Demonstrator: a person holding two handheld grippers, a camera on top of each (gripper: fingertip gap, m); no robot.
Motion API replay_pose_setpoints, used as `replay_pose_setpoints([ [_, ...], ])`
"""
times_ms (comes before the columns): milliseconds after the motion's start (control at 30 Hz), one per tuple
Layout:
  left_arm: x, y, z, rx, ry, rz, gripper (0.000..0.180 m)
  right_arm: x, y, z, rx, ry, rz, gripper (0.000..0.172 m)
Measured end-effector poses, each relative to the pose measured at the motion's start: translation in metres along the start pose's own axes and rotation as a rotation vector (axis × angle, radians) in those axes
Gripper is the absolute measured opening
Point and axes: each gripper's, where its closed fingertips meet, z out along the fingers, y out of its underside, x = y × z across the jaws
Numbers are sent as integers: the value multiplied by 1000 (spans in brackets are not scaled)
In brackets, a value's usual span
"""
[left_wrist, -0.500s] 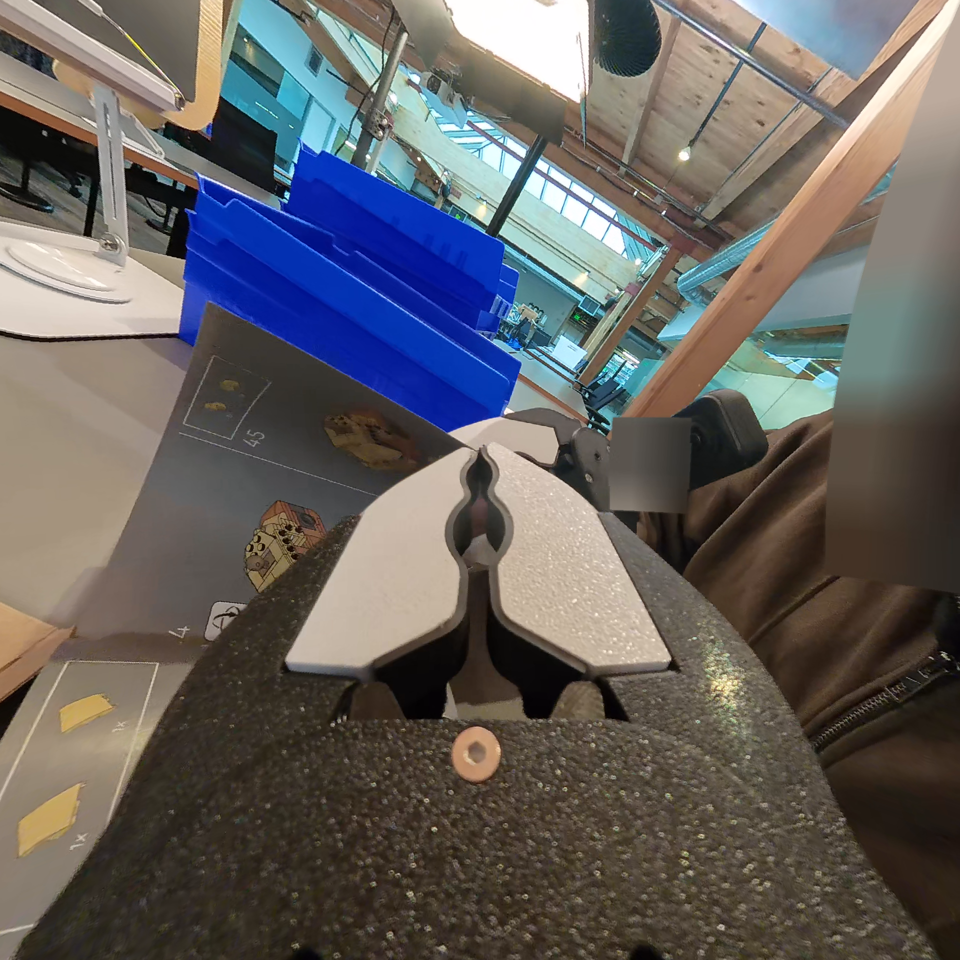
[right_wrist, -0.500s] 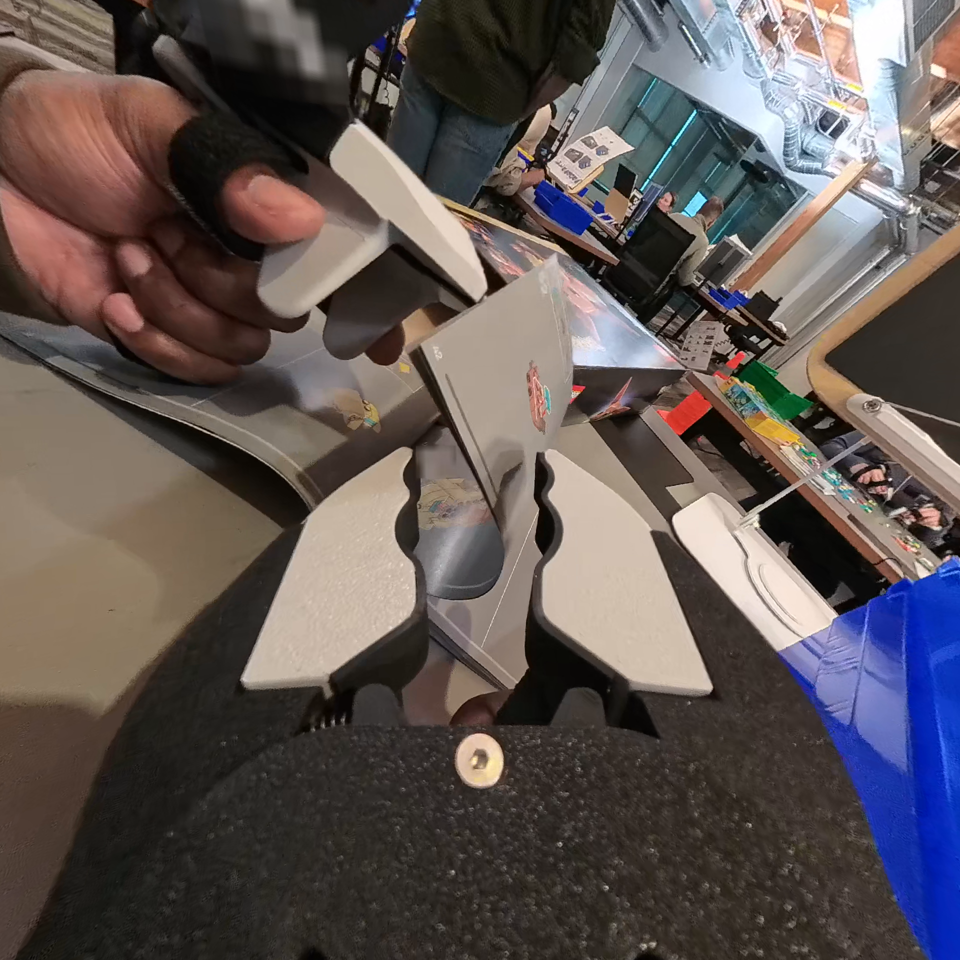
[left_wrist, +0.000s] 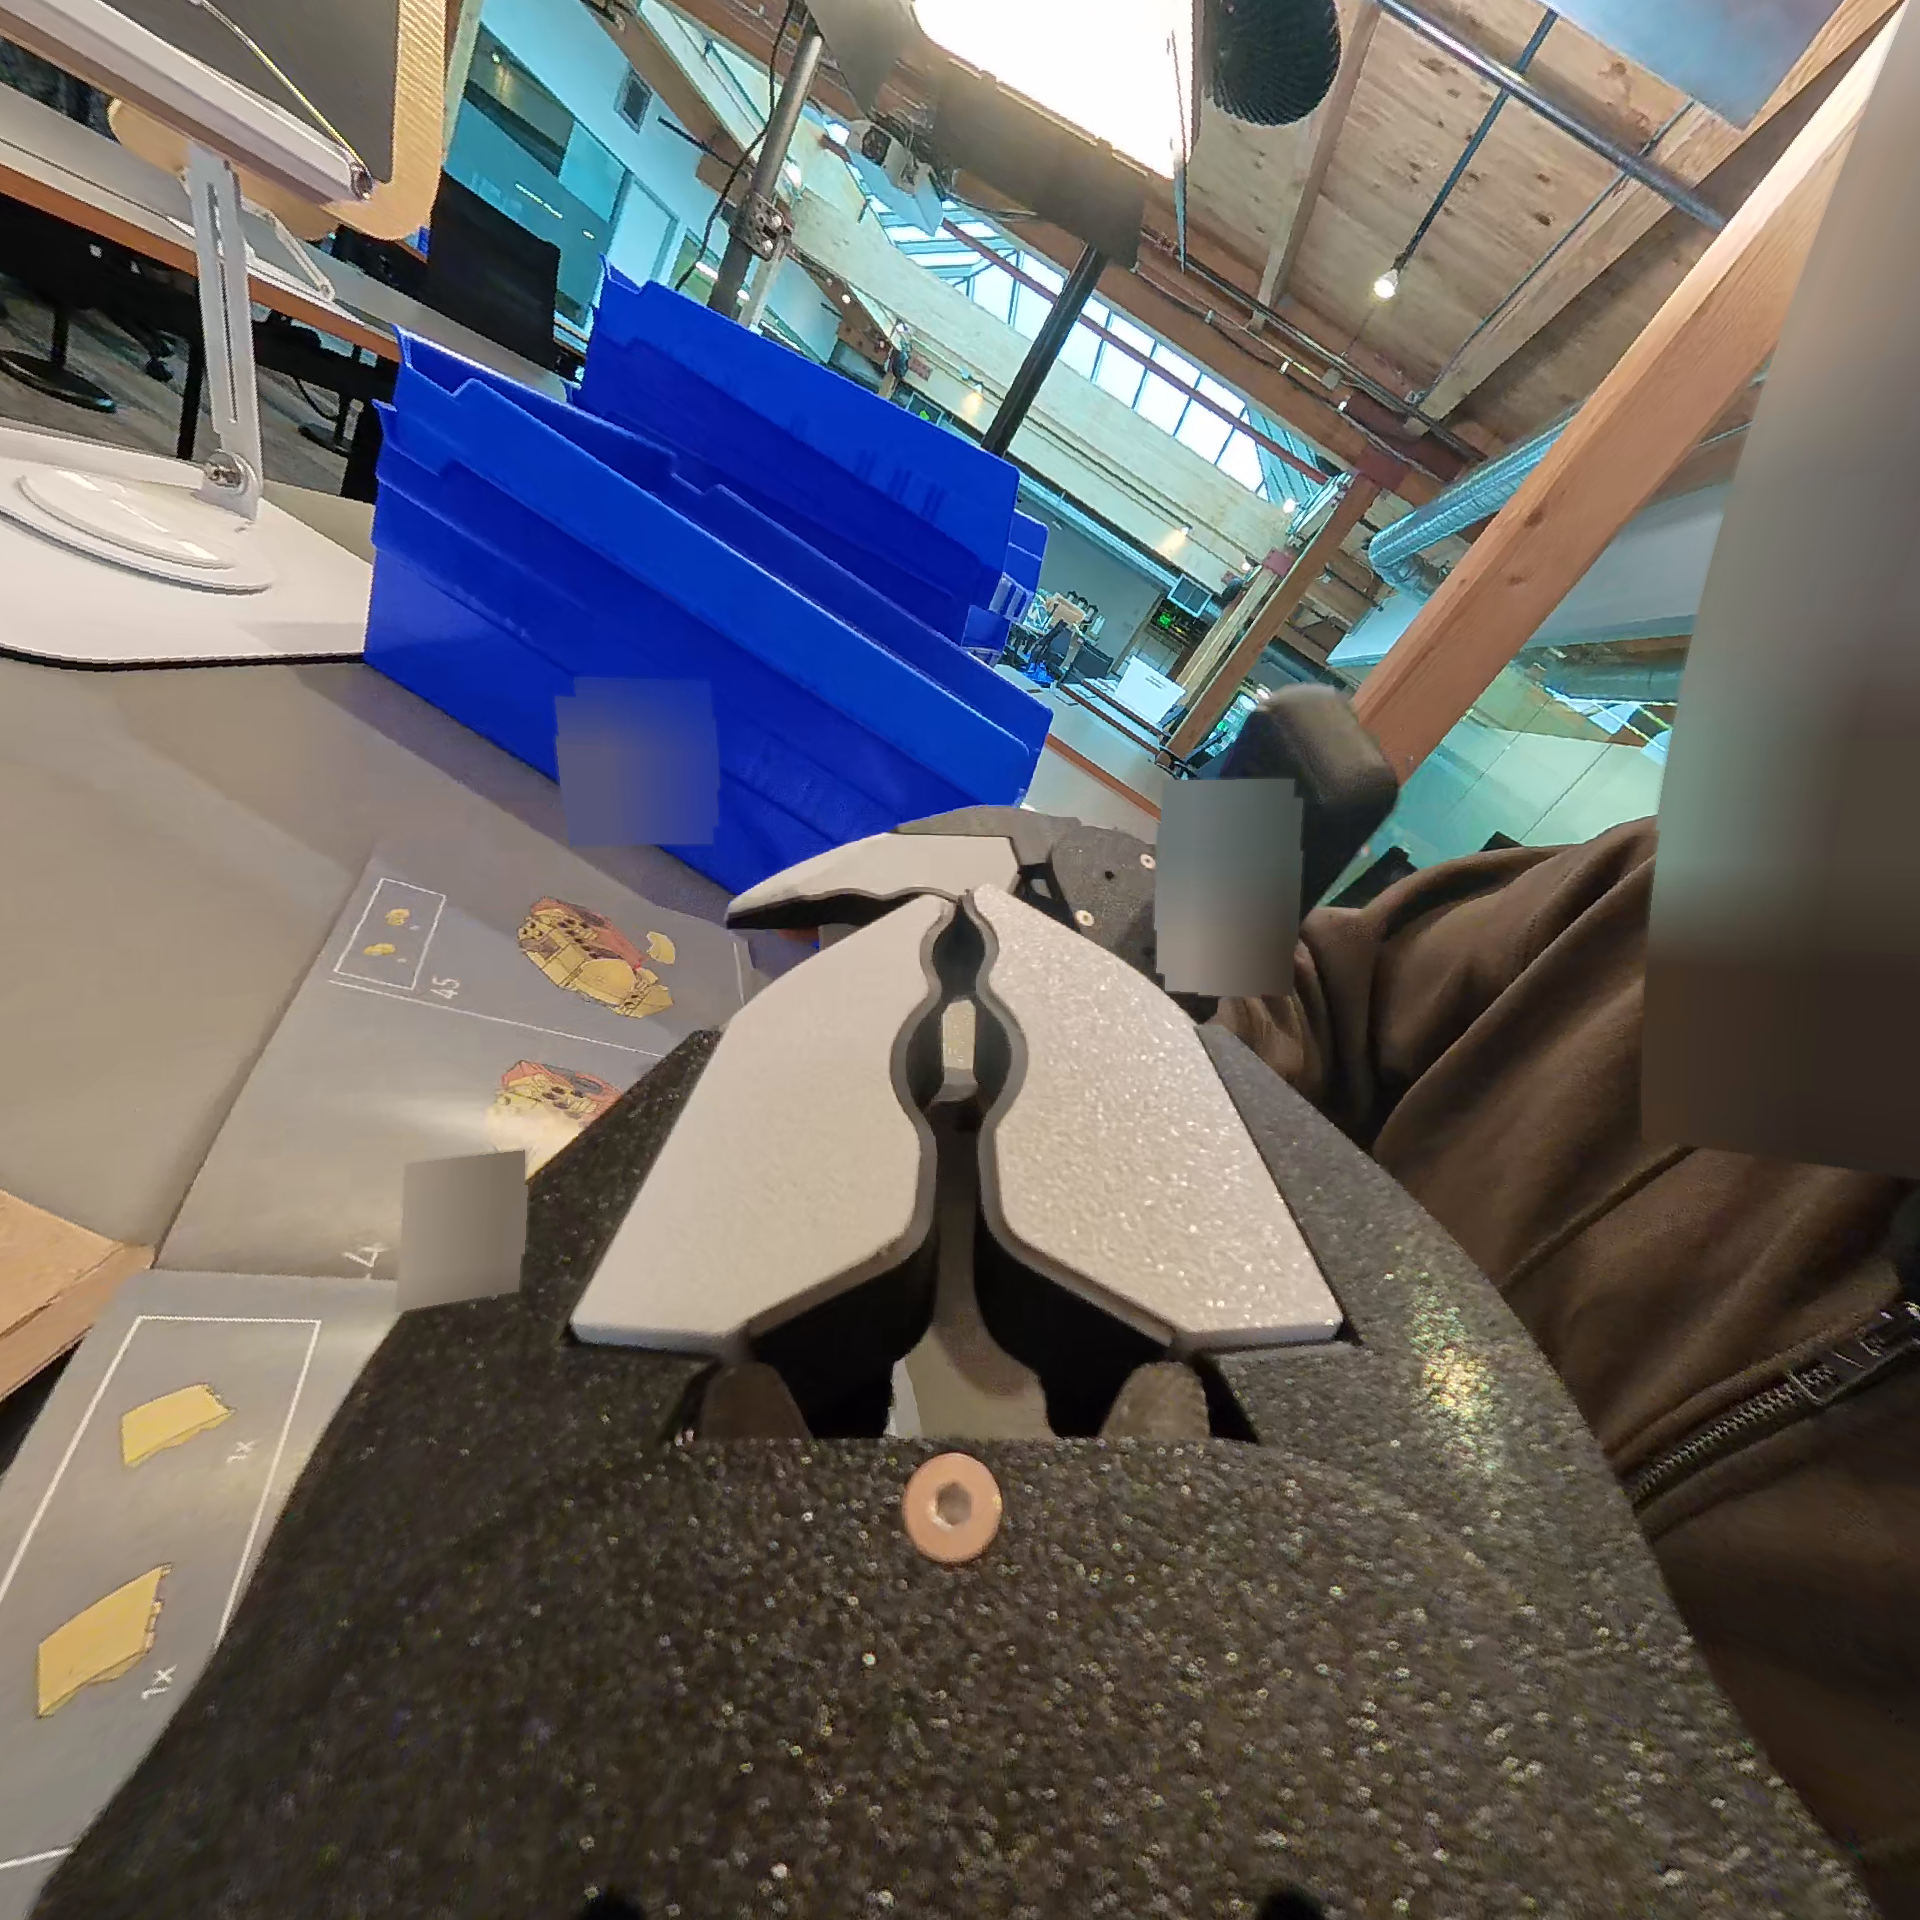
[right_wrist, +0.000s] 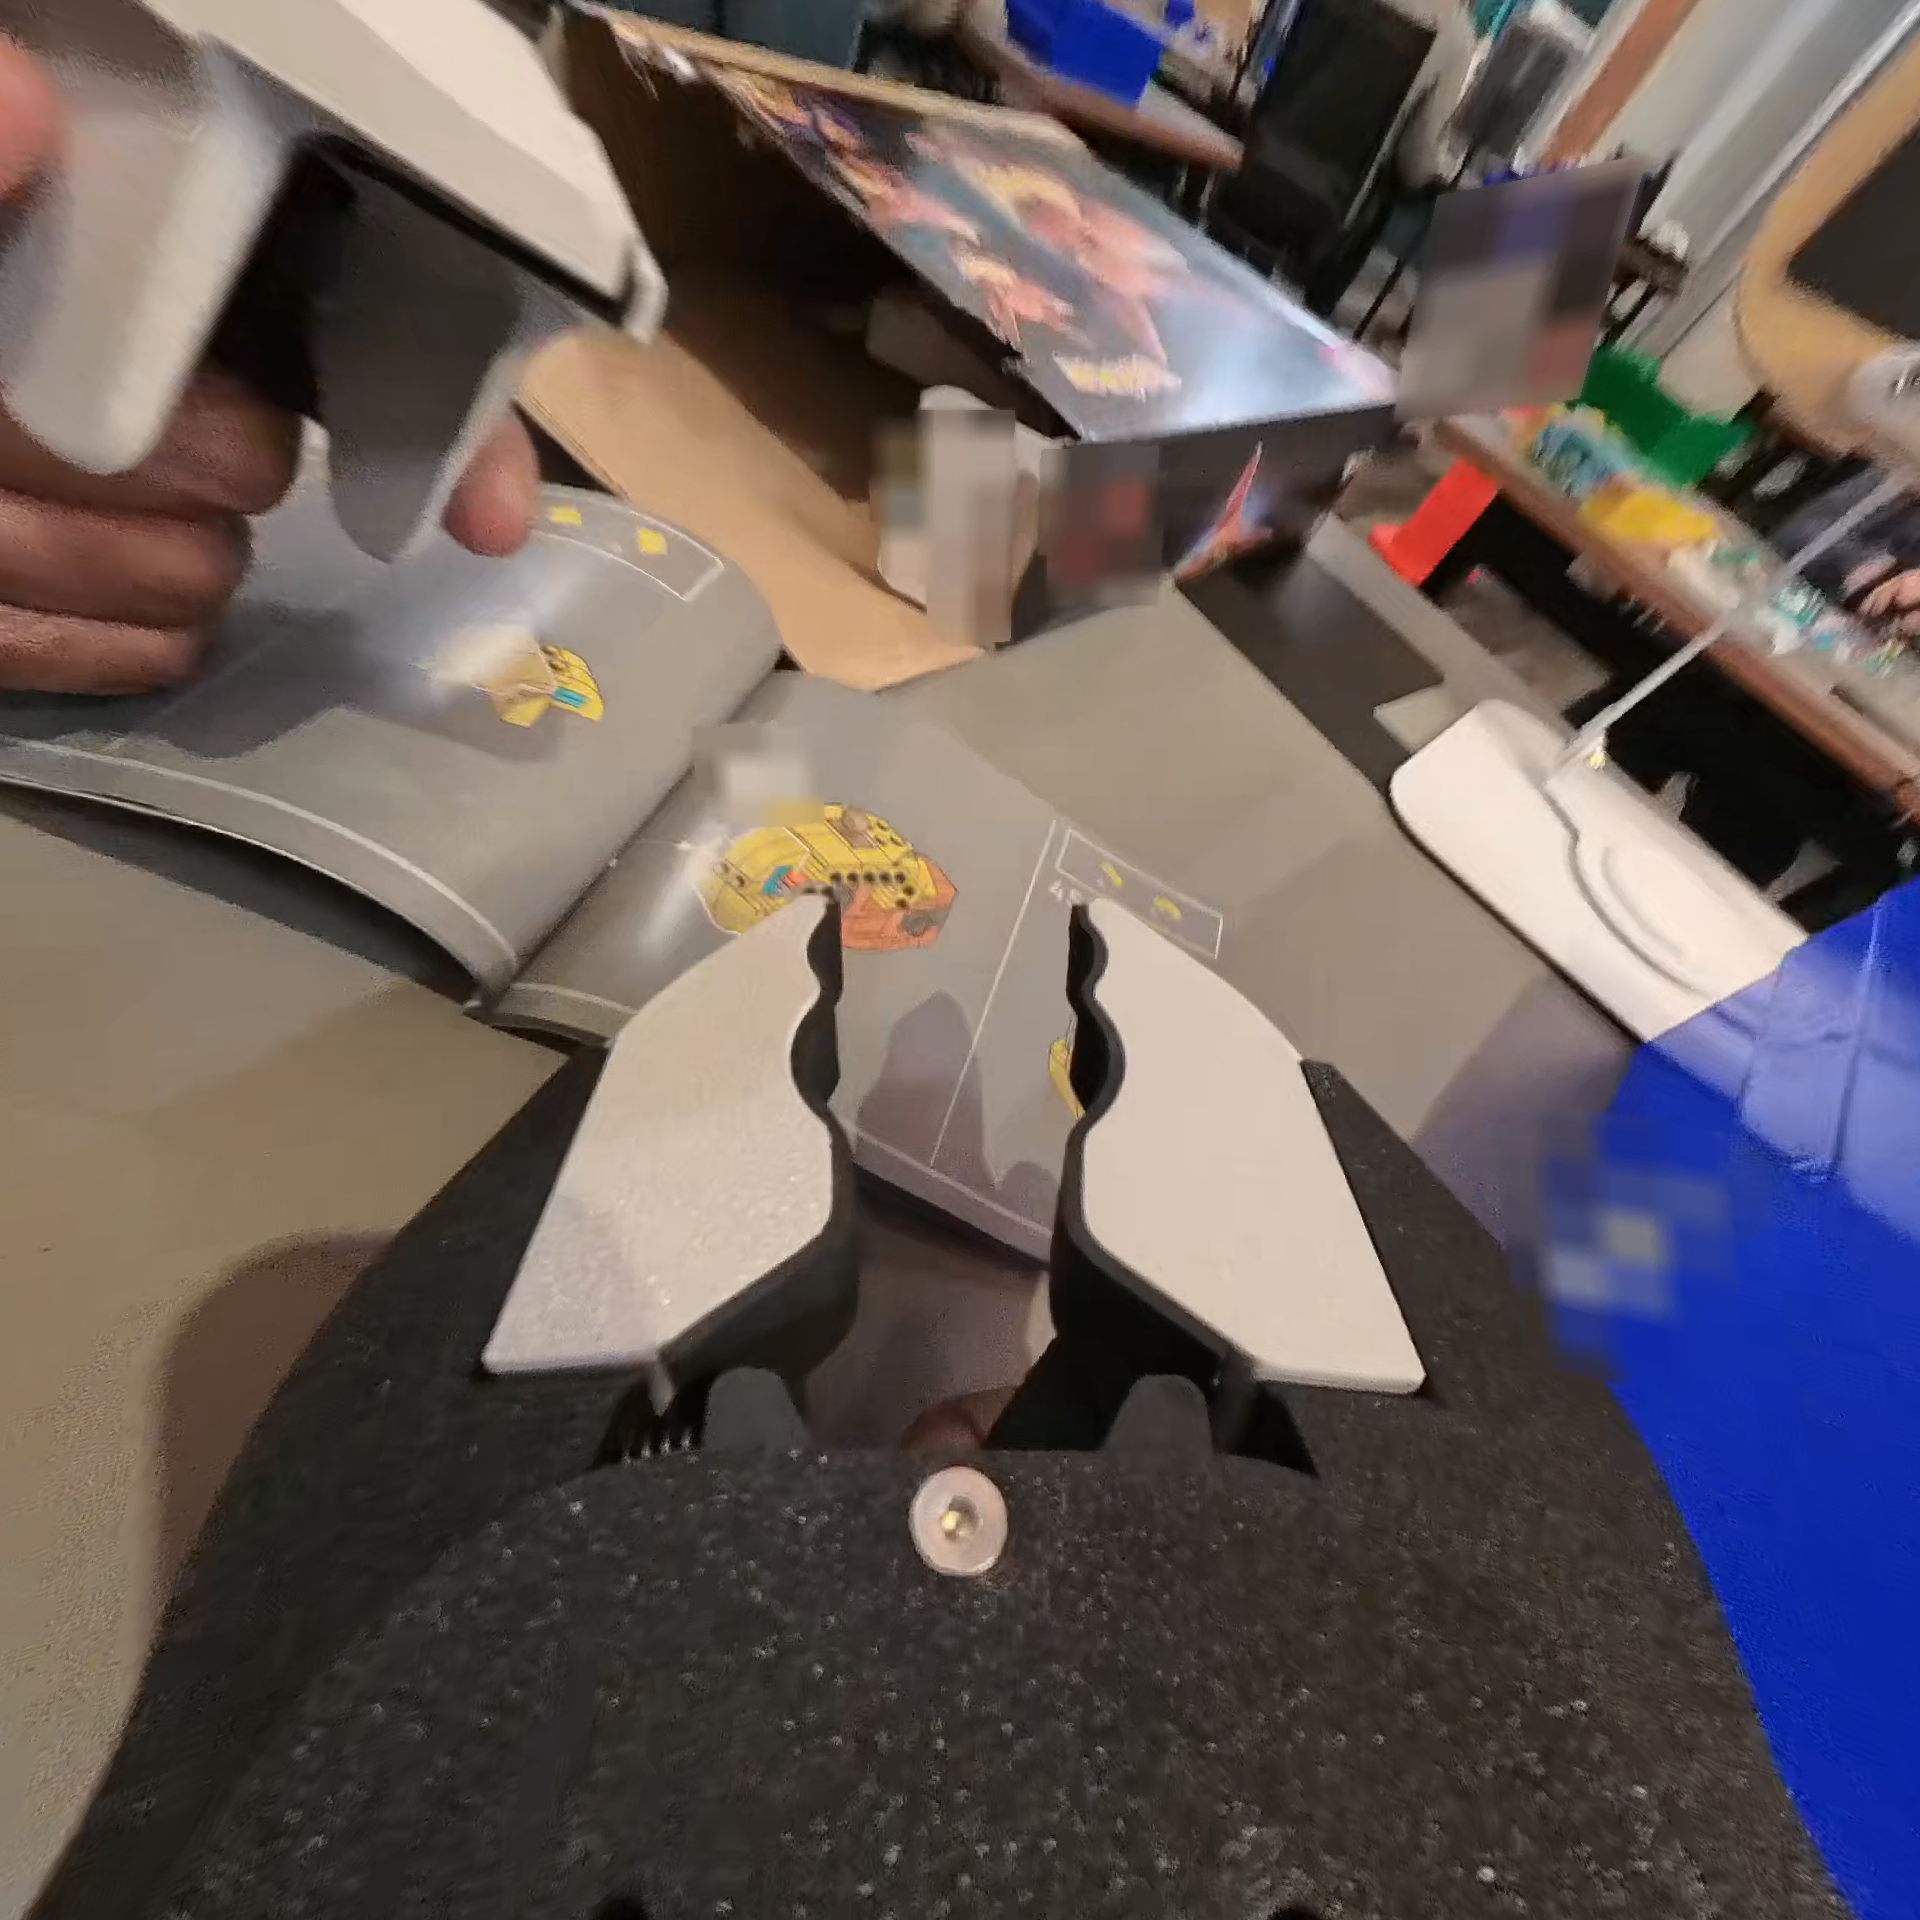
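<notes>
Hand-held gripper (right_wrist: 951, 914) agape over booklet (right_wrist: 935, 1039)

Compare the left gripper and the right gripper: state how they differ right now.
The left gripper has its fingers closed tip to tip with nothing seen between them; the right gripper has its fingers spread wide apart, holding nothing. The left gripper points up toward the blue bins; the right gripper points down at the open instruction booklet on the table. Both have light grey fingers on a black speckled body.
</notes>
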Motion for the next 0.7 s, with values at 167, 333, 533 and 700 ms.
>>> replay_pose_setpoints([
  [167,-7,5,0,-50,-70,43,0,-3,12,-2,-102,-26,-14,44],
  [333,-15,6,-5,-101,-155,83,0,-3,25,-11,-174,-62,-35,48],
  [533,-21,34,2,-364,-291,239,13,-5,42,-44,-162,-86,-2,45],
  [700,-26,61,27,-564,-390,311,21,1,53,-59,-181,-80,13,42],
])
